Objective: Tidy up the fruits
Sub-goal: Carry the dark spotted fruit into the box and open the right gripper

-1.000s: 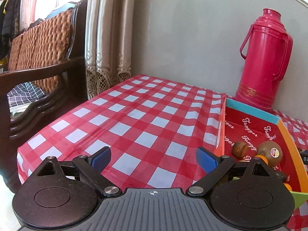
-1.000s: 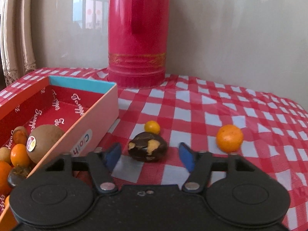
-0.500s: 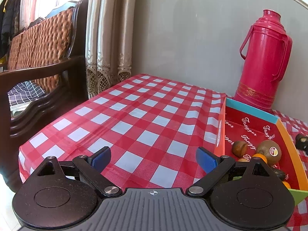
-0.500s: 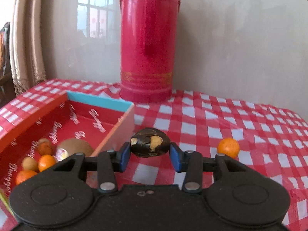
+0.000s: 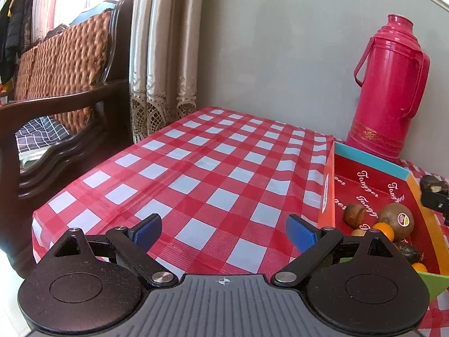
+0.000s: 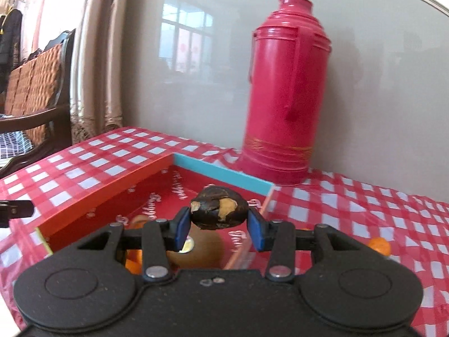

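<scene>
My right gripper (image 6: 219,226) is shut on a dark brown fruit with yellow patches (image 6: 219,207) and holds it in the air above the red box (image 6: 112,188). The held fruit also shows at the right edge of the left wrist view (image 5: 433,183). The box (image 5: 327,193) holds a kiwi with a sticker (image 5: 397,220), a small brown fruit (image 5: 354,215), small oranges (image 5: 383,229) and a dark fruit (image 5: 407,252). My left gripper (image 5: 223,231) is open and empty over the checked cloth, left of the box.
A tall red thermos (image 6: 283,95) stands by the wall behind the box. One orange (image 6: 379,245) lies on the red checked tablecloth (image 5: 213,168) right of the box. A wooden chair (image 5: 64,84) and curtains stand left of the table edge.
My right gripper closed on the dark fruit, lifted it off the cloth and carried it left over the box. My left gripper stayed open and almost still.
</scene>
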{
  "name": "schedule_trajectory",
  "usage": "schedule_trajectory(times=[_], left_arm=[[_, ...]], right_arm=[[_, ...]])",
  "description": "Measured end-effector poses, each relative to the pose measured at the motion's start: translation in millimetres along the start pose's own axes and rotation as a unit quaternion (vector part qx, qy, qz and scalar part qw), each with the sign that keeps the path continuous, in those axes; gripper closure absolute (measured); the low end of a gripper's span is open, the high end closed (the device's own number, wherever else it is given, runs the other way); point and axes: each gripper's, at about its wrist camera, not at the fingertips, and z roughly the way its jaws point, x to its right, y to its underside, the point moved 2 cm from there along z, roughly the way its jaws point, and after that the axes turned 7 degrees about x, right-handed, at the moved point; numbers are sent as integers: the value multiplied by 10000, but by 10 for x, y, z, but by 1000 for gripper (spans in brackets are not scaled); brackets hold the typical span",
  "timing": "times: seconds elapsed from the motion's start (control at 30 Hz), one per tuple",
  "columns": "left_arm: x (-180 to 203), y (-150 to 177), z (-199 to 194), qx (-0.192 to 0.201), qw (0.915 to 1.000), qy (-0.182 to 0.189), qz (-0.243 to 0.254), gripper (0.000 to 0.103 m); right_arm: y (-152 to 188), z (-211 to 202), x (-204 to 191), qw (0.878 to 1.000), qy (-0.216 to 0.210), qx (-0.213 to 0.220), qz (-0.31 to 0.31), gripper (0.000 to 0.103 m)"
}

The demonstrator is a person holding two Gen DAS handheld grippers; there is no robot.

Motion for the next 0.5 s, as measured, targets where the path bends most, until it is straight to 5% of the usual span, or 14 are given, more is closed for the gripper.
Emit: schedule_trajectory(times=[0.3, 0.37, 0.4, 0.43, 0.5], left_arm=[[24, 6, -11, -1, 10000, -30, 59, 9], [30, -1, -17, -2, 10000, -21, 42, 9], [38, -3, -17, -7, 10000, -6, 31, 9], [53, -9, -25, 8, 10000, 1, 13, 9], [106, -35, -44, 49, 10000, 67, -30, 9]], right_arm=[[35, -24, -431, 9977, -625, -18, -246, 66], [47, -53, -526, 9964, -725, 24, -435, 49], [51, -92, -552, 9965, -589, 158, -569, 18], [47, -160, -550, 9961, -412, 432, -642, 9], [13, -276, -437, 9949, -289, 763, -591, 12]])
